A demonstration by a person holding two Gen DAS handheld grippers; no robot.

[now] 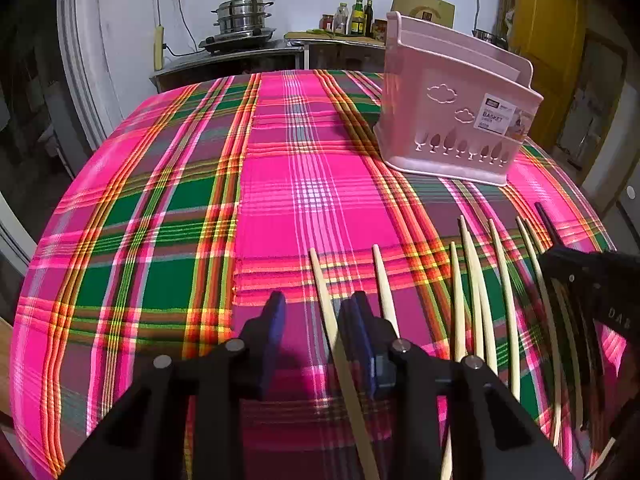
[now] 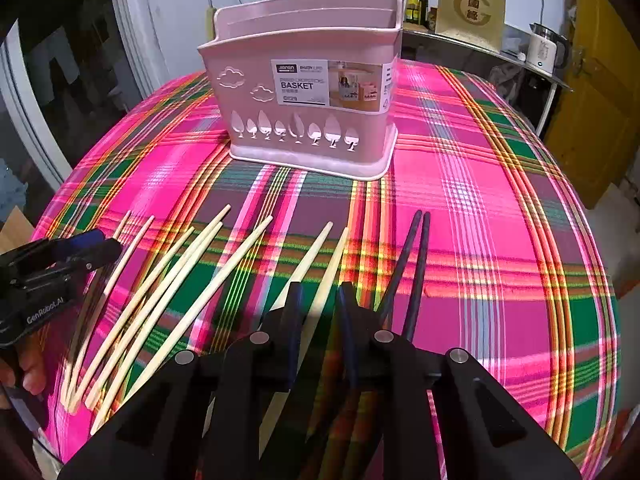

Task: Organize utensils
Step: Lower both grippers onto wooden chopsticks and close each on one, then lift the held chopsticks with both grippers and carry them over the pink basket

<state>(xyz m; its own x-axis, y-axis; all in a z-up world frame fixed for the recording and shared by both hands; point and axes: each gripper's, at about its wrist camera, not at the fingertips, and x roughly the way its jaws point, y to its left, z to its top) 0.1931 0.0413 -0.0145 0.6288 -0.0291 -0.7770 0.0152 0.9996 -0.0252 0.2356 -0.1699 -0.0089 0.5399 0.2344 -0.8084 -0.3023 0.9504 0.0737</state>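
- Bench (image 1: 132,216), plaid cloth: wide open room left of the chopsticks; its edges fall away on all sides.
- Pink basket (image 2: 308,80) upright at the far side, well apart from both tongs.
- Pale chopsticks (image 2: 188,280) fanned flat; 2 dark chopsticks (image 2: 412,264) rightmost.
- Left tongs (image 1: 316,316) partly apart, 1 pale chopstick (image 1: 324,300) between, grip unclear.
- Right tongs (image 2: 320,300) narrowed around 1 pale chopstick (image 2: 330,272); contact unclear.

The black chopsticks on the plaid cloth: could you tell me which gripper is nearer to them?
Right. The right gripper sits just beside the black chopsticks, its fingers around a pale one. The left gripper is at the far end of the row, several pale chopsticks away.
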